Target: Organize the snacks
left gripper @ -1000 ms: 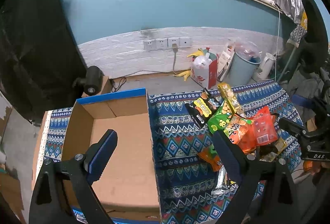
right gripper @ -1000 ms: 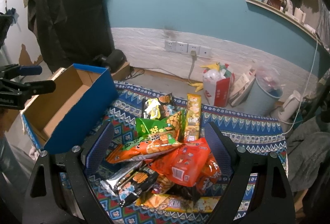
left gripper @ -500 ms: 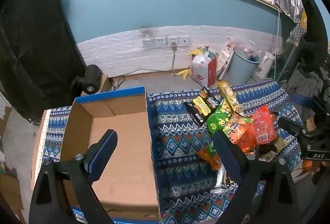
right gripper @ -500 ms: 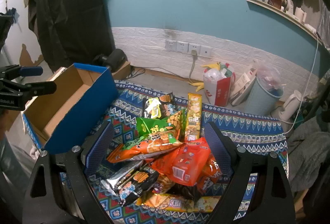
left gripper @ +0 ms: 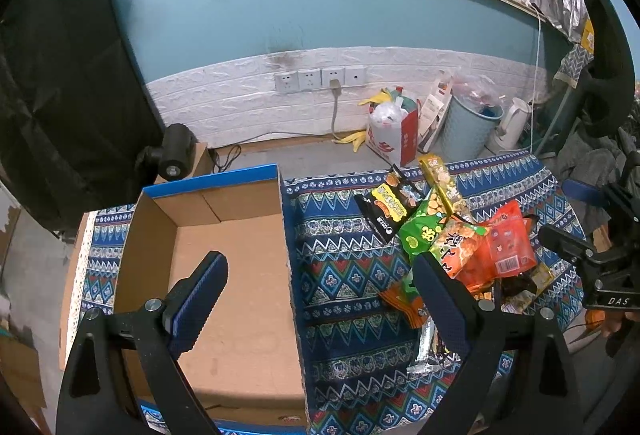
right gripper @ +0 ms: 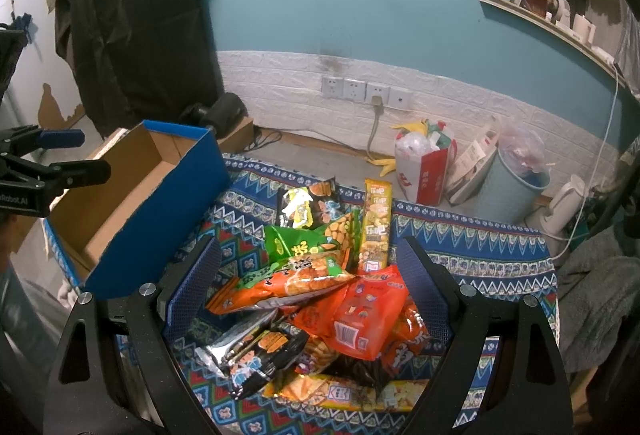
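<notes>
Blue-sided brown box (left gripper: 224,275), blue zigzag-patterned cloth (left gripper: 344,267), orange and green snack packets (right gripper: 292,283)

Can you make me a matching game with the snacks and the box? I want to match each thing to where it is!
Things:
1. Brown cardboard box with blue outside
2. Long yellow snack packet
3. Black snack bag with orange picture
4. Right tool

Places:
A. Front of the pile, in front of the orange bags
B. Open, above the snack pile
C. Left of the snacks, nothing inside it
D. Back of the pile, pointing at the wall

Pairs: 1-C, 2-D, 3-A, 4-B
</notes>
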{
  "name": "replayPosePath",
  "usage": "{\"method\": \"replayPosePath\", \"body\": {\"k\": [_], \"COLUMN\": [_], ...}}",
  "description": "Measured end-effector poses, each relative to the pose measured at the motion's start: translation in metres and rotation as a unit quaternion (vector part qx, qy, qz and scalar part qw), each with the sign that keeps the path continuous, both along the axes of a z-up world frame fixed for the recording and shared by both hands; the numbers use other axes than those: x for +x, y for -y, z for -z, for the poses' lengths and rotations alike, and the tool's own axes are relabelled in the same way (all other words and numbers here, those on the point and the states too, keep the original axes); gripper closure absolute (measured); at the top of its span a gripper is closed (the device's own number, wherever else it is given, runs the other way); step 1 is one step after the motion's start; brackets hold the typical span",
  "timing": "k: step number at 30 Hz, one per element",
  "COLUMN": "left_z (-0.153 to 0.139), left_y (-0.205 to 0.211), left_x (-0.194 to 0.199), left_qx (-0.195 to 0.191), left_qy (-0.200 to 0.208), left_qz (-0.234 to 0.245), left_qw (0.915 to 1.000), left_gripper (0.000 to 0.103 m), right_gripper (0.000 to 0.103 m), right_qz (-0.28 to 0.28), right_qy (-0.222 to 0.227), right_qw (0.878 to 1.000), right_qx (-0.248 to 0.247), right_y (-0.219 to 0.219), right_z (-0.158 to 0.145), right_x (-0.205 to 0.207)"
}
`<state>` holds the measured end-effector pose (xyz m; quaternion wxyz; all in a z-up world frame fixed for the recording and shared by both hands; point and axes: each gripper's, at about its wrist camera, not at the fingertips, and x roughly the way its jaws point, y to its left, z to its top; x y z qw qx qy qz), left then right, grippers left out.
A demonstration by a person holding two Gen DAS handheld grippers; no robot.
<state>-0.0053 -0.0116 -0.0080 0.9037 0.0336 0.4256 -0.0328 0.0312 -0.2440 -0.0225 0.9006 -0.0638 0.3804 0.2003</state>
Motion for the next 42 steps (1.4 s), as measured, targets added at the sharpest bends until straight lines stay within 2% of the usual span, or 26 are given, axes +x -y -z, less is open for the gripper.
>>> {"method": "replayPosePath", "body": {"k": [42], "left_z": [0.005], "left_y": [0.0074], "left_x": [0.0002], "left_qx": [0.001], "left_qy": [-0.01], "left_qz": [0.015], "left_qw": [0.9998], "left_gripper": [0.008], "right_gripper": [0.015], "right_qz": [-0.001], "right_qy": [-0.007], "right_qw": [1.0], "right_qx": [-0.002], "right_y": [0.0029], "right_z": [0.0041], "right_x": [0.0019]}}
